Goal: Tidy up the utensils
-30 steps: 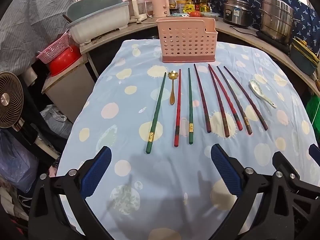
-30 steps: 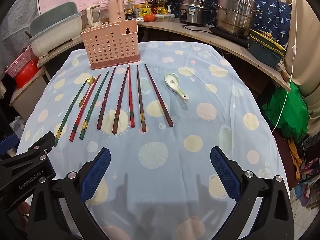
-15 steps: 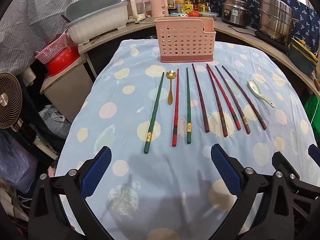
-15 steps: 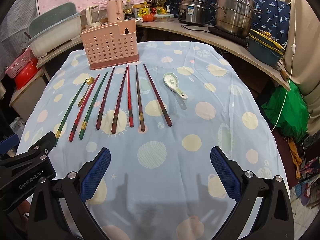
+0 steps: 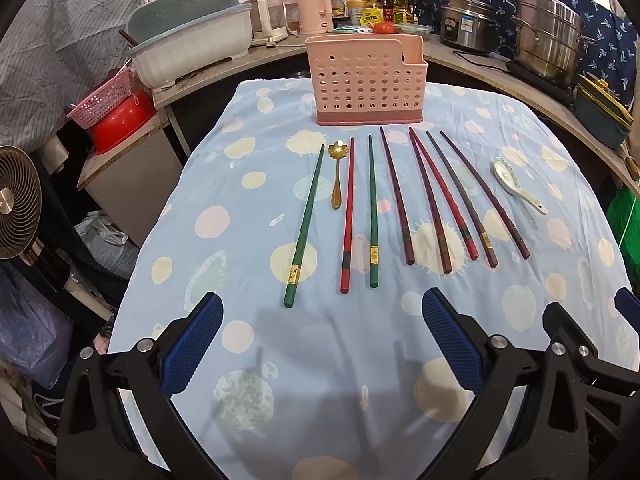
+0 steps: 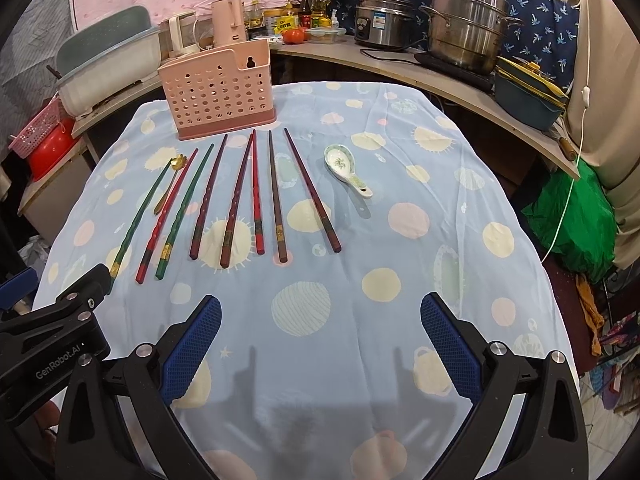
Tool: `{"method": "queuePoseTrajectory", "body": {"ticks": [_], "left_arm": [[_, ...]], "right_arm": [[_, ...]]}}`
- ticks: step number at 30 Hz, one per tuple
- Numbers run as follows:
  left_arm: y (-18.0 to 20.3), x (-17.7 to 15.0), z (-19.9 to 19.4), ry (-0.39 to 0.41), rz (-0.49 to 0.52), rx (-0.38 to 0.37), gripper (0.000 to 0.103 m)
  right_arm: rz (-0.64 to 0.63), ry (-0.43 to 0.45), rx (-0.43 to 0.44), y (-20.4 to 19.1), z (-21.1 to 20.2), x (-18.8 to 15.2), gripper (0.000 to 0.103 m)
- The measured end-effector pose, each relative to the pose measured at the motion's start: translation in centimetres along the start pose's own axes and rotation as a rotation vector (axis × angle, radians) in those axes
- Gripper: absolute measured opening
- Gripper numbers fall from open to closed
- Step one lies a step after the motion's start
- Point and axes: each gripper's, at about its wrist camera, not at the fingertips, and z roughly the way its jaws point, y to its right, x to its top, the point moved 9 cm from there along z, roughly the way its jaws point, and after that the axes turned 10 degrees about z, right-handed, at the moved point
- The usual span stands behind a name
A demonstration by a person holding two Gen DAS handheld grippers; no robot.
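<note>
Covering the surface (image 5: 240, 240) is a light blue cloth with pale yellow, pink and green round spots. On it, near the far edge, stands a pink plastic utensil basket with round holes (image 5: 366, 82), upright. In front of the basket lie eight long chopsticks in a loose row, their thin ends toward it. From the left they are: a green chopstick with a gold band (image 5: 304, 228), a red chopstick with a dark band (image 5: 347, 220), a second green chopstick (image 5: 373, 216), and then five dark red and brown chopsticks (image 5: 436, 204) that spread a little like a fan. Two of these five touch at their thin ends. A small gold metal spoon with a flower-shaped bowl (image 5: 337, 176) lies between the first green chopstick and the red one. A white ceramic soup spoon with a green pattern (image 6: 346, 170) lies to the right of the row, apart from the last chopstick.

Both grippers hover over the near part of the cloth and hold nothing. The left gripper (image 5: 322, 344) has its blue pads spread wide, and the right gripper (image 6: 320, 346) is spread wide in the same way.

Behind the surface runs a curved counter (image 6: 460, 80) with a steel steamer pot (image 6: 468, 24), a rice cooker (image 6: 382, 20) and a pink kettle (image 5: 316, 8).
</note>
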Motion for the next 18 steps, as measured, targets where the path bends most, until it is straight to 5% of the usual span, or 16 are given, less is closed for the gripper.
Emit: {"method": "queuePoseTrajectory", "body": {"ticks": [18], "left_arm": [[-0.14,0.13,-0.02,-0.002,-0.009,-0.008,0.095]], "right_arm": [[0.006,0.003,-0.002,0.23,-0.29,0.09,0.096]]}}
